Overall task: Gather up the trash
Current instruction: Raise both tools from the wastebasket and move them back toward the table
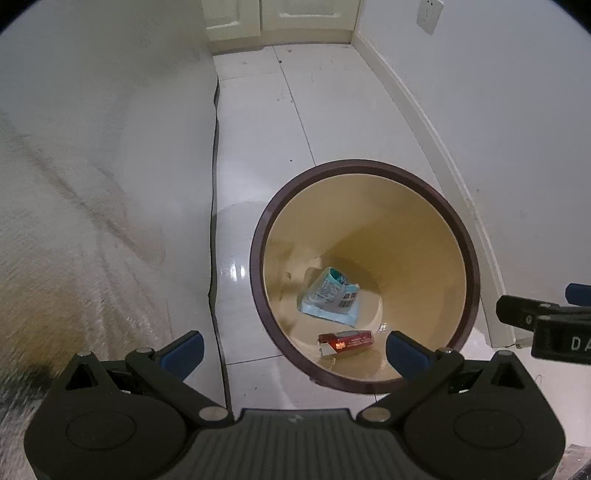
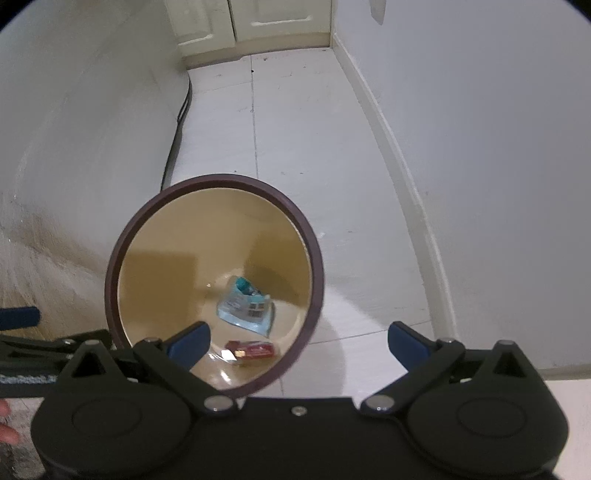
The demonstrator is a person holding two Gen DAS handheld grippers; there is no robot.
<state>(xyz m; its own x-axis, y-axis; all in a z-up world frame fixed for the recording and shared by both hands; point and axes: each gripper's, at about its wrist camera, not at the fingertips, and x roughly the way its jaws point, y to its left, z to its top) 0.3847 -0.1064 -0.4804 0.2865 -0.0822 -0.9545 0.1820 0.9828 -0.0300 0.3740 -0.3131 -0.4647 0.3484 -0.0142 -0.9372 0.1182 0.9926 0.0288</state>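
A round trash bin with a dark brown rim [image 1: 476, 273] and tan inside stands on the white tiled floor; it also shows in the right wrist view [image 2: 110, 273]. At its bottom lie a crumpled light-blue wrapper [image 1: 330, 297] [image 2: 245, 306] and a red cigarette pack [image 1: 345, 341] [image 2: 253, 350]. My left gripper [image 1: 295, 349] is open and empty, above the bin's near left edge. My right gripper [image 2: 297, 341] is open and empty, above the bin's near right edge. The right gripper's side shows at the right edge of the left wrist view [image 1: 546, 321].
A white bed or sofa side [image 1: 92, 166] runs along the left. A white wall with a skirting board [image 1: 424, 122] runs along the right. Cream cupboard doors [image 1: 277, 18] close the far end. A wall socket [image 1: 428, 14] is at the top right.
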